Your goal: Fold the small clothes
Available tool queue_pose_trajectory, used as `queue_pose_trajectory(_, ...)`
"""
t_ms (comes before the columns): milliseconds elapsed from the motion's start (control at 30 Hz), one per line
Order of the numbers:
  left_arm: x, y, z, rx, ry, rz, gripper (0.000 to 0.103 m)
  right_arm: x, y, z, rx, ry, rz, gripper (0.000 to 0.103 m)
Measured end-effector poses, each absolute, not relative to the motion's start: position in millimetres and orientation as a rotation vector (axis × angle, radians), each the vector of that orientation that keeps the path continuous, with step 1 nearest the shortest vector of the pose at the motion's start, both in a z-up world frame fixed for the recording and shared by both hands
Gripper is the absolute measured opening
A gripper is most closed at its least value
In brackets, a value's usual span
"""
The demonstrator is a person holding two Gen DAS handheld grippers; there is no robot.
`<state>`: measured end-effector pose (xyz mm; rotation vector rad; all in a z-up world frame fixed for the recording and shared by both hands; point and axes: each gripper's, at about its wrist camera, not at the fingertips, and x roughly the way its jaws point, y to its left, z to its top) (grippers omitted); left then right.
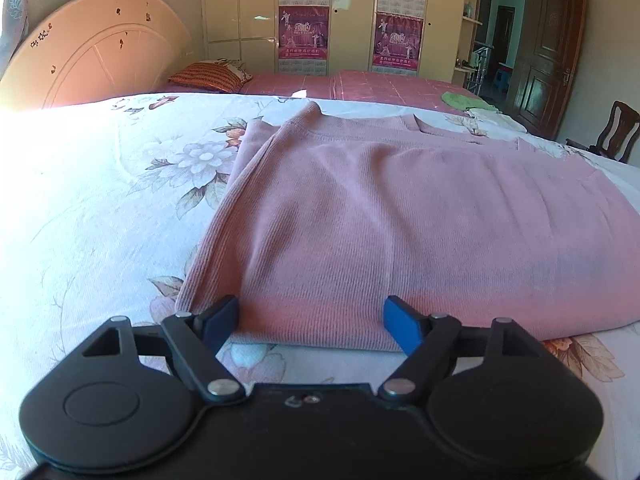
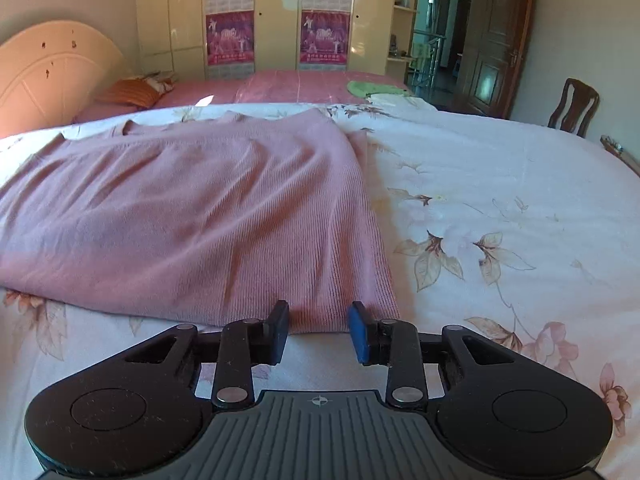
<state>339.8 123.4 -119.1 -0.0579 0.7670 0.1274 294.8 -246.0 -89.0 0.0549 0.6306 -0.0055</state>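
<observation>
A pink ribbed knit sweater (image 1: 400,216) lies flat on the floral bed sheet (image 1: 100,208), with its side parts folded in. My left gripper (image 1: 310,318) stands open wide at the near left hem. Its blue pads (image 1: 402,326) straddle the hem edge without pinching it. In the right wrist view the same sweater (image 2: 200,208) spreads to the left. My right gripper (image 2: 319,324) is open narrowly at the near right hem corner, where the cloth edge lies just ahead of its fingertips (image 2: 358,334) with nothing squeezed between them.
A green cloth (image 2: 374,89) and a white one (image 2: 394,100) lie at the far edge of the bed. An orange pillow (image 1: 208,76) and a cream headboard (image 1: 96,52) are far left. Beyond the bed stand a wardrobe (image 1: 352,12), a brown door (image 1: 548,52) and a wooden chair (image 2: 574,106).
</observation>
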Motion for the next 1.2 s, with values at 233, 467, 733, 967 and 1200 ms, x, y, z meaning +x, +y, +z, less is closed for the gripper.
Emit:
queue_pose_trajectory(233,325,127,-112,-0.091,0.784,0.145,0.079,283,-245,-78,0.083,0.625,-0.022,0.032)
queue_pose_trajectory(467,301,138,-118,-0.214,0.793,0.142,0.077,273,-236,-60,0.096,0.598,0.033,0.032)
queue_pose_trajectory(733,276,163,-124,-0.69,0.718,0.088,0.076,276,-203,-51,0.106,0.562,0.13,0.032)
queue_pose_trajectory(967,289,189,-143,-0.967,0.629,0.089,0.076,282,-186,-49,0.122,0.542,0.174,0.032)
queue_pose_trajectory(1200,318,184,-145,-0.899,0.575,0.143,0.074,303,-178,-47,0.169,0.531,0.221,0.008)
